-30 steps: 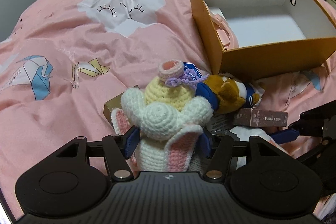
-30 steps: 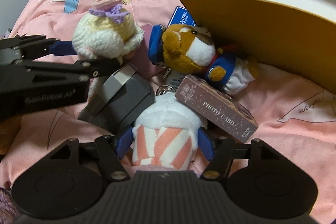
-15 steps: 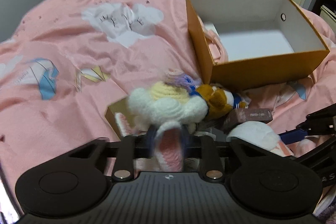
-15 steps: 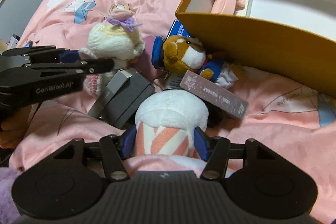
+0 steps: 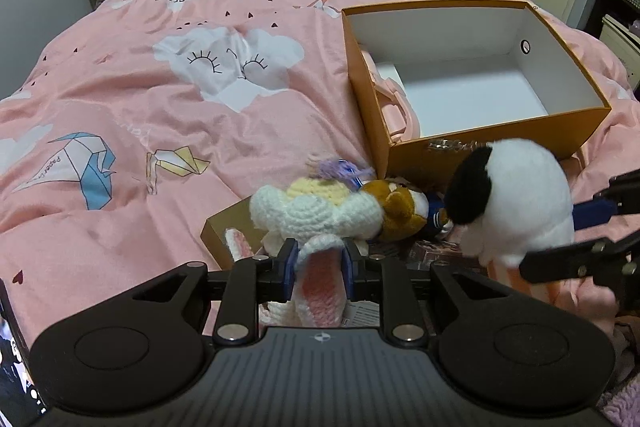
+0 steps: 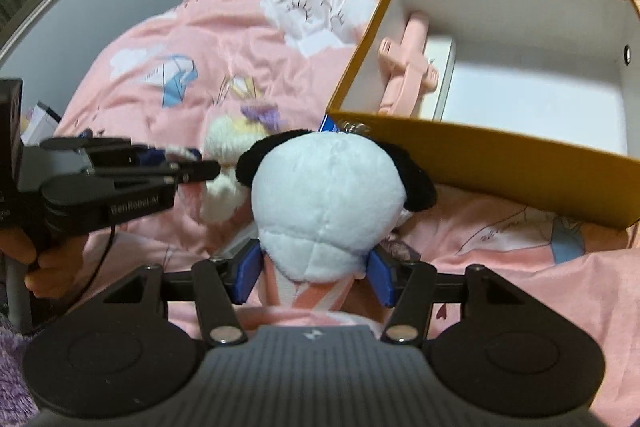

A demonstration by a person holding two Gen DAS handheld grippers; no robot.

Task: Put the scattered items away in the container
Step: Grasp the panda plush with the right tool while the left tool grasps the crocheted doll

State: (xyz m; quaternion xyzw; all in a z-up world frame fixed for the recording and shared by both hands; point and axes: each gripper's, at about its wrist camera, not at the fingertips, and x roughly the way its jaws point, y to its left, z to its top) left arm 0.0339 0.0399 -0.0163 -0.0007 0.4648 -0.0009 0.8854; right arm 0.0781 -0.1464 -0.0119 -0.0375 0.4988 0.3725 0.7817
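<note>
both toys have risen off the bed since a second ago: the left gripper (image 5: 319, 264) pinches the crochet doll (image 5: 316, 211) by a soft ear, the right gripper (image 6: 314, 271) squeezes the light plush (image 6: 328, 203), near the box (image 6: 500, 163).

dim, soft light; fisheye-warped edges

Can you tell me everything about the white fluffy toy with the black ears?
The white plush toy is soft and fuzzy, with a round white head, two floppy black ears and a pink-and-white striped body. The right gripper has its jaws squeezed on the body just under the head, holding it above the pink blanket, in front of the orange box.
</note>
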